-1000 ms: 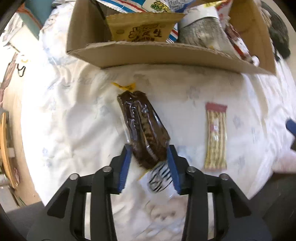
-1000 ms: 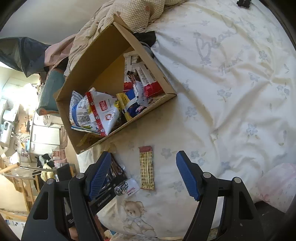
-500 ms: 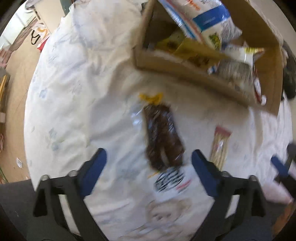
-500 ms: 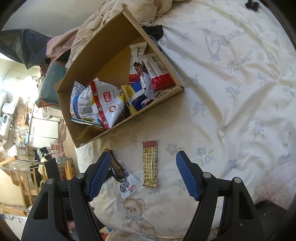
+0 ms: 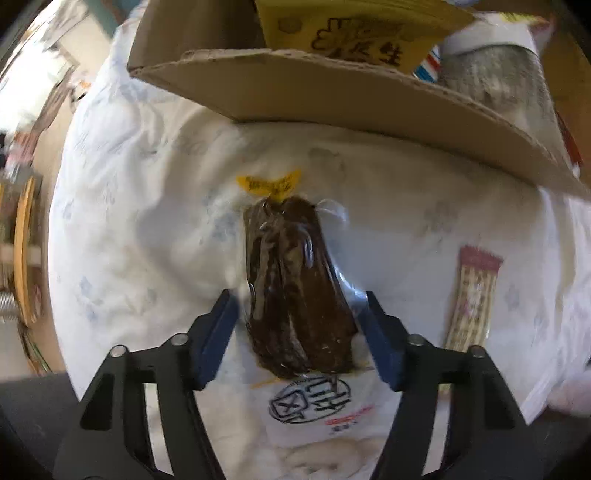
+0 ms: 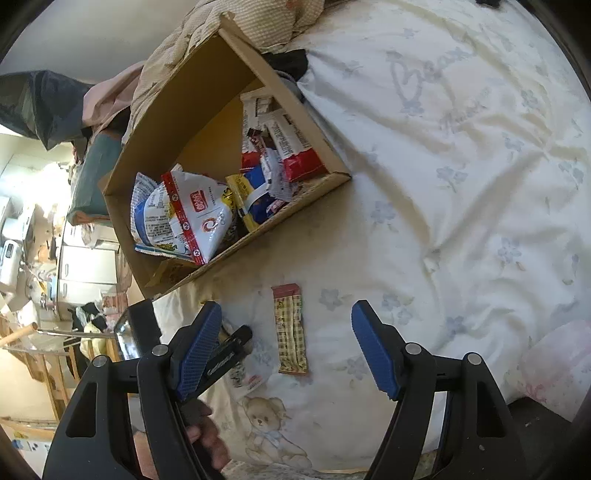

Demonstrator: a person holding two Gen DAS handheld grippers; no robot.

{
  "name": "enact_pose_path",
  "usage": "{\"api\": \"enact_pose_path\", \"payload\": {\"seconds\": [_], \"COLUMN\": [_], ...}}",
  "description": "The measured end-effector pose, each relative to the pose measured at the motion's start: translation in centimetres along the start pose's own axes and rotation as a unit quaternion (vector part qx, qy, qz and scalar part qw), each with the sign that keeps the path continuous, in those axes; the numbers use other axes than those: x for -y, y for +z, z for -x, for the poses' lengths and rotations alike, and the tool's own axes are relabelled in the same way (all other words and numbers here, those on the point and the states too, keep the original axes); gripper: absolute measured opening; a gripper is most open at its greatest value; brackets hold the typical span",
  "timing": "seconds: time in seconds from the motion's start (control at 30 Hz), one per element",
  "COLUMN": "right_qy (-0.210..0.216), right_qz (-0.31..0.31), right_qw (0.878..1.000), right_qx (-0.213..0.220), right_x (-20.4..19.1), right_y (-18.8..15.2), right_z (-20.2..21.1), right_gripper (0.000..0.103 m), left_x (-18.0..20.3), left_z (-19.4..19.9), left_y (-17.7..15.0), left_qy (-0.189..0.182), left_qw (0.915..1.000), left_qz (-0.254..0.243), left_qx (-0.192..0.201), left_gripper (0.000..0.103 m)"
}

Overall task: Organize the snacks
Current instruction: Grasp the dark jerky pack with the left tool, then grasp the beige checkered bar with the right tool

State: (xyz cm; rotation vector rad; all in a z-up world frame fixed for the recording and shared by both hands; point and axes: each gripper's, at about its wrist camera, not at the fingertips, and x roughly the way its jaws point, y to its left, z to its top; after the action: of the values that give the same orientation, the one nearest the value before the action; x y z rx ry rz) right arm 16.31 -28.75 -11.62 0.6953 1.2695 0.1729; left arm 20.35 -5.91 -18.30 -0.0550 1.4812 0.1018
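While the left gripper points straight down over the bed, its blue-padded jaws are closing around a clear packet of dark brown snack that lies lengthwise between them on the white floral bedsheet. A thin gap shows beside the left pad, and the right pad sits at the packet's clear film edge, though blur hides whether it presses there. A yellow tag sticks out from the packet's far end, and a white printed label lies at its near end between the gripper's arms. Off to the right on the sheet, well apart from the packet, lies a slim yellow checked bar with a red end. Just beyond the packet, the near wall of an open cardboard box fills the top of the view, with a yellow snack bag leaning over its rim.

From the right wrist, the right gripper hangs angled down at the bed with its jaws wide and nothing between the pads; the checked bar lies on the sheet beyond them. Behind it the box holds a white and red bag, a blue and yellow pack and red and white bars. A printed teddy bear marks the sheet near the bottom edge, and a hand shows low on the left.
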Motion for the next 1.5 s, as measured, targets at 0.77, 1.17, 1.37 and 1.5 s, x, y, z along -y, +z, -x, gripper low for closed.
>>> {"api": "enact_pose_path", "payload": {"seconds": [0.77, 1.17, 1.37, 1.5], "right_qy": [-0.201, -0.176, -0.123, -0.094], "right_qz": [0.191, 0.223, 0.24, 0.25], "right_qw": [0.954, 0.955, 0.962, 0.963], "right_qx": [-0.11, -0.086, -0.054, -0.039], "right_x": [-6.9, -6.7, -6.9, -6.7], "right_y": [-5.0, -6.5, -7.2, -7.6], "right_z": [-13.4, -10.3, -6.7, -4.2], "right_gripper": [0.076, 0.028, 0.028, 0.028], "left_x": [-10.0, -7.7, -8.3, -9.2], "left_z": [11.4, 9.6, 9.9, 9.9], "left_y": [-4.4, -5.1, -5.2, -5.1], "left_qy": [0.003, 0.002, 0.009, 0.009], "left_qw": [0.9933, 0.9919, 0.9909, 0.9906], "left_qz": [-0.053, -0.033, -0.023, -0.003], "left_qx": [0.102, 0.122, 0.133, 0.136], "left_gripper": [0.056, 0.056, 0.056, 0.056]}}
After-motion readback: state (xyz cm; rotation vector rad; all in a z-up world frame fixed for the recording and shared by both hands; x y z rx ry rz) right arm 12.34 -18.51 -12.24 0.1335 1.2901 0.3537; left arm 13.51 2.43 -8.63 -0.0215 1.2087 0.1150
